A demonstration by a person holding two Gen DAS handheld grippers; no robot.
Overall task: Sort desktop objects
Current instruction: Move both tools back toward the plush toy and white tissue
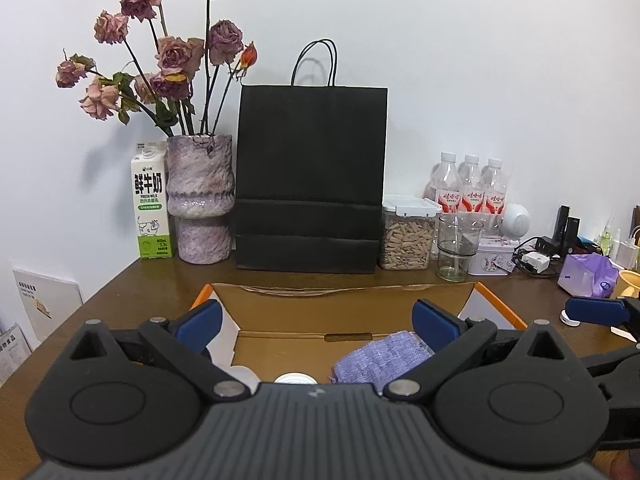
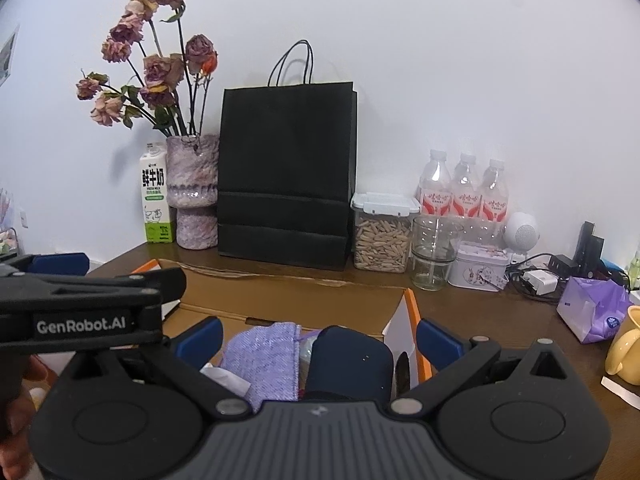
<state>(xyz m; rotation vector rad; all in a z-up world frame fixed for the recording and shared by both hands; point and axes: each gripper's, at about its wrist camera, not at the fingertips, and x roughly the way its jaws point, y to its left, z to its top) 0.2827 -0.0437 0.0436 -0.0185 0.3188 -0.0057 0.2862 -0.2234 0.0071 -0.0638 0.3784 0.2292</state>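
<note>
An open cardboard box [image 1: 348,300] with orange-edged flaps sits on the brown desk in front of both grippers; it also shows in the right wrist view [image 2: 296,300]. Inside lie a purple knitted cloth [image 1: 384,356], also in the right wrist view [image 2: 266,356], a dark blue rounded object [image 2: 352,364], and white lids [image 1: 294,379]. My left gripper [image 1: 318,322] is open and empty above the box. My right gripper [image 2: 318,338] is open and empty above the box, over the cloth and blue object. The left gripper's side [image 2: 92,300] shows at left in the right wrist view.
At the back stand a milk carton [image 1: 152,204], a vase of dried roses [image 1: 200,196], a black paper bag [image 1: 312,176], a seed jar [image 1: 408,236], a glass [image 1: 456,248], water bottles [image 1: 472,184], a tin [image 2: 480,268]. At right: chargers, a purple tissue pack [image 2: 592,308], a yellow mug [image 2: 626,348].
</note>
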